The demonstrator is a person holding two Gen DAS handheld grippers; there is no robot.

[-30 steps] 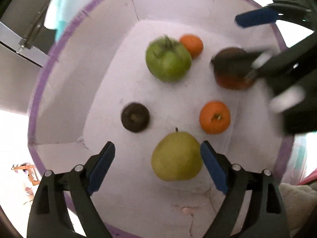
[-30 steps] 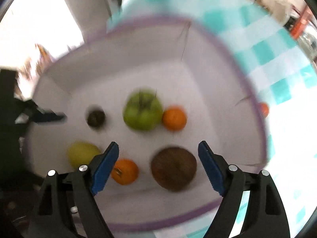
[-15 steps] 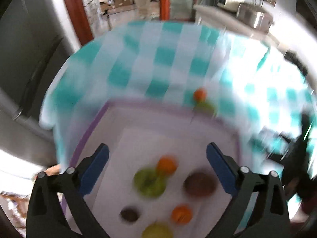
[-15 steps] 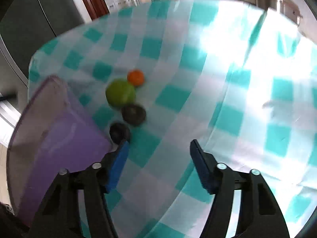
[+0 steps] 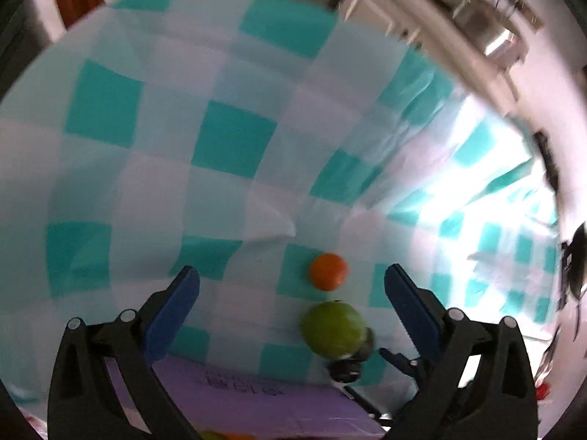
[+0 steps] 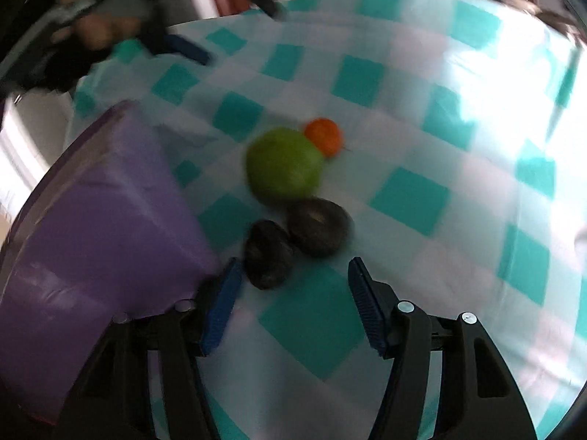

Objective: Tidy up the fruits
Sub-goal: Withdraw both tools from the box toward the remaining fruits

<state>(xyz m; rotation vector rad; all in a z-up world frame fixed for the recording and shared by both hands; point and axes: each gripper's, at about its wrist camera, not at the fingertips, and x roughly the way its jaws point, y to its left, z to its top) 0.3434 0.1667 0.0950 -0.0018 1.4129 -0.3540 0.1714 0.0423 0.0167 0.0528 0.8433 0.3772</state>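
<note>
Fruits: four lie loose in a tight cluster on the teal-and-white checked cloth (image 6: 411,198) over the worktop, just beside the purple fabric storage box (image 6: 95,227). Cluster members: small round orange mandarin (image 6: 323,135), large round green fruit (image 6: 282,167) touching it, dark brown round fruit with a dimpled top (image 6: 318,227), and a smaller black wrinkled fruit (image 6: 268,255) nearest the box wall.

Right claw (image 6: 293,304): blue-padded jaws wide apart, nothing held. Black wrinkled fruit sits just ahead of it, slightly toward the left jaw; the dark brown fruit is directly behind that. No clear long axis on either; both roughly round.

Left claw (image 5: 291,293): jaws wide apart, nothing held, above the box's far rim. In the left wrist view the mandarin (image 5: 327,271) and green fruit (image 5: 334,328) lie ahead, offset toward its right jaw.

Judgement: right claw is nearer to the dark pair, and the black fruit looks the likeliest next pick. Risk: neighbours touch, so closing may nudge the brown one.

Motion blur in both views; fine detail uncertain.
</note>
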